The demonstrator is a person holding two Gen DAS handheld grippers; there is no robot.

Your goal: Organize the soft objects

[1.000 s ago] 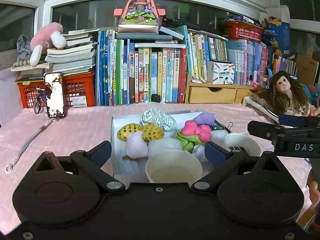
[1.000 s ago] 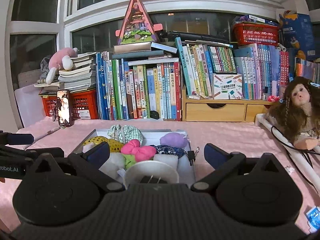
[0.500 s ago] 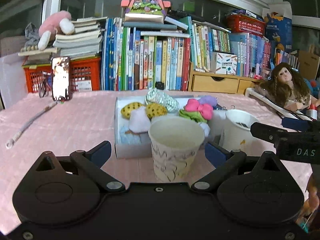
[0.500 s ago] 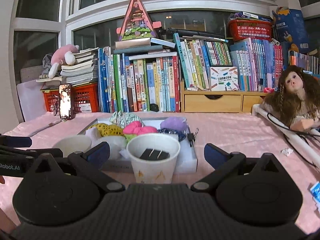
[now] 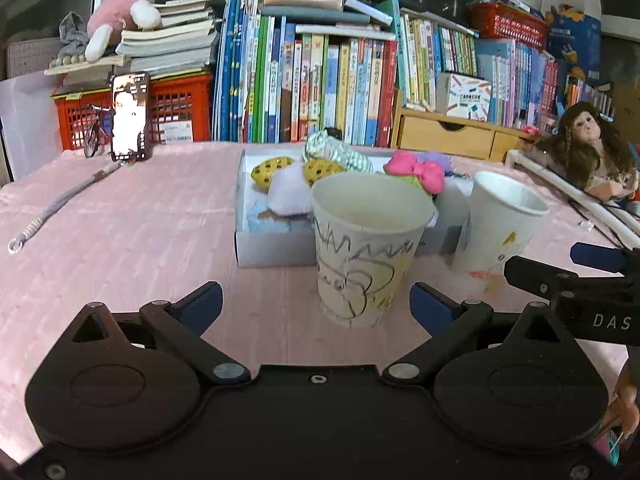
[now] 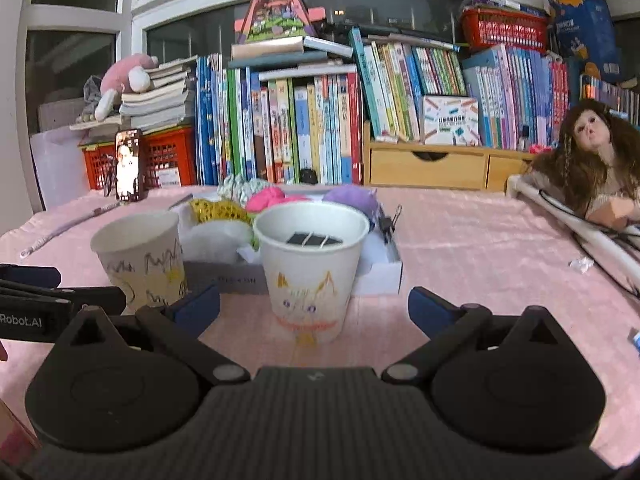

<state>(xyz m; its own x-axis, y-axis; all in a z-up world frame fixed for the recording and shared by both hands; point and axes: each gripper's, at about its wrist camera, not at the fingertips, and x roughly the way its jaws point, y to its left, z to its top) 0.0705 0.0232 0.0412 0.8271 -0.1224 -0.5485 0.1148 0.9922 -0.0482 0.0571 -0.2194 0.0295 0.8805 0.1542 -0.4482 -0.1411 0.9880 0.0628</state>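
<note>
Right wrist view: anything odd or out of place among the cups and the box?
The cat-drawing cup holds black binder clips, hard items in a soft-object sort. Another binder clip sits at the white box's right edge. Both cups stand upright; nothing spilled.

We hold both tools low over the bench (image 5: 120, 220), side by side. Left tool (image 5: 316, 300): jaws wide apart, nothing betw. them. Right tool (image 6: 314, 304): same, spread wide w/ nothing gripped, just right of the left one.
</note>
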